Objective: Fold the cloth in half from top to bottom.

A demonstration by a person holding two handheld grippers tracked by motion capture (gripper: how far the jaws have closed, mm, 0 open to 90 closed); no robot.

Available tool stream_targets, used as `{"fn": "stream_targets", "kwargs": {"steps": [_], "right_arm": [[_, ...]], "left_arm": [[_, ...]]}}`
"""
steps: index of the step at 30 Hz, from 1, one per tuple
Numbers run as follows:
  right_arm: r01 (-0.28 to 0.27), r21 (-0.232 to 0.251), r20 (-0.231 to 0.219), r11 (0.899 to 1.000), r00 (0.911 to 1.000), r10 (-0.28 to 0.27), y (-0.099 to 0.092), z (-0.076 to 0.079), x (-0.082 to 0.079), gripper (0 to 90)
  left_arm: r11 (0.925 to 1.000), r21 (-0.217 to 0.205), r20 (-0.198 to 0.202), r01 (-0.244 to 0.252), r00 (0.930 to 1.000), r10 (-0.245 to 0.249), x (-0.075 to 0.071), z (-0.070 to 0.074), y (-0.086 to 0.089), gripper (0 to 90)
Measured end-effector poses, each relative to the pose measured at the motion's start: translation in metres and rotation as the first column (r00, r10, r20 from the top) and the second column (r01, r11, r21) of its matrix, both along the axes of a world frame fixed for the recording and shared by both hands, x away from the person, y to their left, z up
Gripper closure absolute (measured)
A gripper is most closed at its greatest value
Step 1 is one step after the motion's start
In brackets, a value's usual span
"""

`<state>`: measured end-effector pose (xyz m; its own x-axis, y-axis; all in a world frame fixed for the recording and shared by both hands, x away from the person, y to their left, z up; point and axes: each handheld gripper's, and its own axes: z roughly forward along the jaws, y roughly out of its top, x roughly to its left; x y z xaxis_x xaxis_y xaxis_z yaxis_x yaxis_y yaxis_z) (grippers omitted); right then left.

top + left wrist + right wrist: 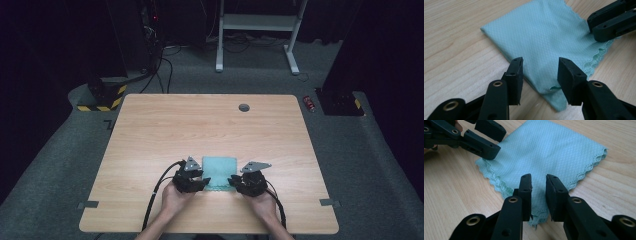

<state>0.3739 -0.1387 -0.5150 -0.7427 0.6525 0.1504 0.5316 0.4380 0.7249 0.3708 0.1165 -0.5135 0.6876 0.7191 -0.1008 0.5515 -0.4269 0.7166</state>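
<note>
A folded teal cloth (219, 173) is lying flat on the wooden surface (200, 130), in the lower middle of the high view, with a hand-held gripper at each of its near corners.

The left gripper (199, 184) is sitting at the cloth's lower left corner in the high view. In the left gripper view (540, 72) its fingers are standing fairly wide, one on each side of the cloth's (541, 37) near corner, and the pads are not pressing on it. The corner is resting on the wood between them.

The right gripper (235, 182) is sitting at the cloth's lower right corner in the high view. In the right gripper view (539, 192) its fingers are standing narrower, with a clear gap between them. The cloth's (544, 152) scalloped corner is lying in that gap, slightly puckered at the tip, and the pads are not clamping it.

Each gripper view is also showing the other gripper at the top edge, over the cloth's far corner.

Both forearms are coming in from the bottom of the high view.
</note>
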Motion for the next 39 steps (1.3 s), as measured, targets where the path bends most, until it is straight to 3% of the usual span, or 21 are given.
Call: {"fn": "stream_targets", "kwargs": {"steps": [6, 12, 18, 24, 26, 28, 32, 37, 39], "right_arm": [[-0.013, -0.041, 0.021, 0.999, 0.9997, 0.014, 0.0, -0.002, -0.006, 67.9], [0.003, -0.107, 0.071, 0.994, 0.9975, 0.005, 0.001, -0.003, -0.011, 59.0], [0.015, -0.101, 0.076, 0.995, 0.9971, -0.007, -0.005, -0.005, -0.014, 55.6], [0.018, -0.111, 0.074, 0.994, 0.9972, -0.01, -0.011, -0.003, -0.015, 54.4], [0.034, -0.111, 0.078, 0.993, 0.9967, -0.025, -0.013, -0.001, -0.013, 55.6], [0.061, -0.087, 0.079, 0.994, 0.9954, -0.054, -0.018, 0.001, -0.009, 56.8], [0.111, 0.007, 0.018, 0.994, 0.9936, -0.111, -0.027, 0.006, 0.007, 59.3], [0.162, 0.031, 0.011, 0.986, 0.9866, -0.163, -0.027, 0.007, 0.029, 64.8], [0.176, 0.03, 0.005, 0.984, 0.9844, -0.176, -0.023, 0.008, 0.036, 65.3]], "left_arm": [[0.9999, -0.008, -0.006, -0.013, 0.9999, 0.013, -0.007, -0.004, 0.007, 55.7], [0.9993, 0.035, 0.028, -0.012, 0.9995, 0.011, -0.017, -0.004, 0.012, 54.1], [0.9982, 0.058, 0.064, -0.016, 0.9979, 0.013, -0.023, -0.006, 0.013, 50.9], [0.9988, 0.047, 0.04, -0.014, 0.9991, 0.012, -0.021, -0.005, 0.018, 46.2], [0.9996, 0.023, 0.037, -0.017, 0.9992, 0.016, -0.021, -0.004, 0.021, 44.8], [0.9995, -0.004, 0.035, -0.031, 0.9989, 0.031, -0.017, -0.002, 0.025, 44.1], [0.9947, -0.044, 0.036, -0.093, 0.9948, 0.095, -0.002, 0.008, 0.031, 42.5], [0.9857, -0.052, 0.003, -0.161, 0.987, 0.161, 0.028, 0.009, 0.027, 42.3], [0.9849, -0.047, 0.011, -0.166, 0.9859, 0.167, 0.037, 0.011, 0.023, 42.2]]}}
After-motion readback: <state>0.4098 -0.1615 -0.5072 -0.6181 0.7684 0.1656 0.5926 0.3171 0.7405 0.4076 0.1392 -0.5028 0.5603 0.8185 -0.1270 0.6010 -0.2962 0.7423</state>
